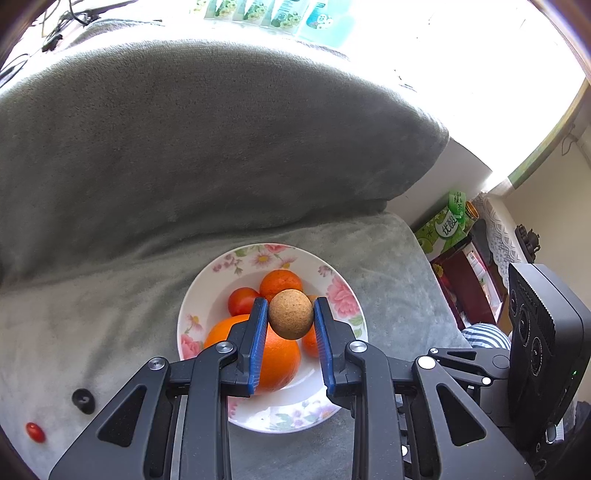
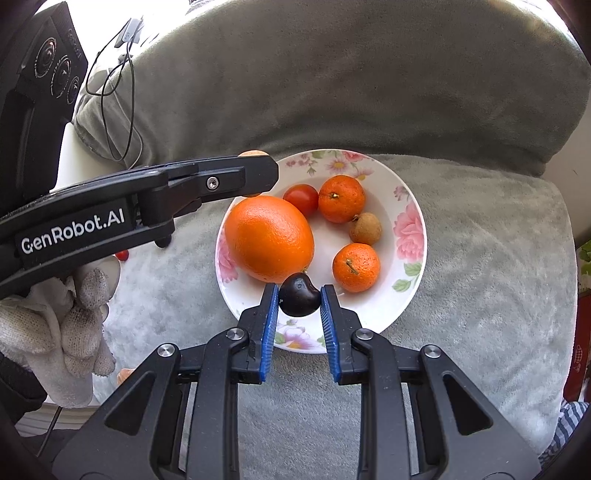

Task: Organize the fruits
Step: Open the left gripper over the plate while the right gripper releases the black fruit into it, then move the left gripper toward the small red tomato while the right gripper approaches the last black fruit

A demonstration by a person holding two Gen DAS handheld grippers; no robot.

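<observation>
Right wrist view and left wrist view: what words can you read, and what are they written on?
"GenRobot.AI": white letters on the side of the left claw.
"优酸": on the green carton beside the sofa.
"绿茶", roughly: on the green pack behind it; small, not sure.
Embossed word on the black camera box: too faint to read.
Green packets at the top: print too blurred to read.

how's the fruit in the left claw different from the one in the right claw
The brown fruit in the left claw is tan, speckled and matte; the cherry in the right claw is near-black and glossy. The brown fruit is round, the cherry heart-shaped. Both are small, pinched between blue pads above the plate.
</observation>
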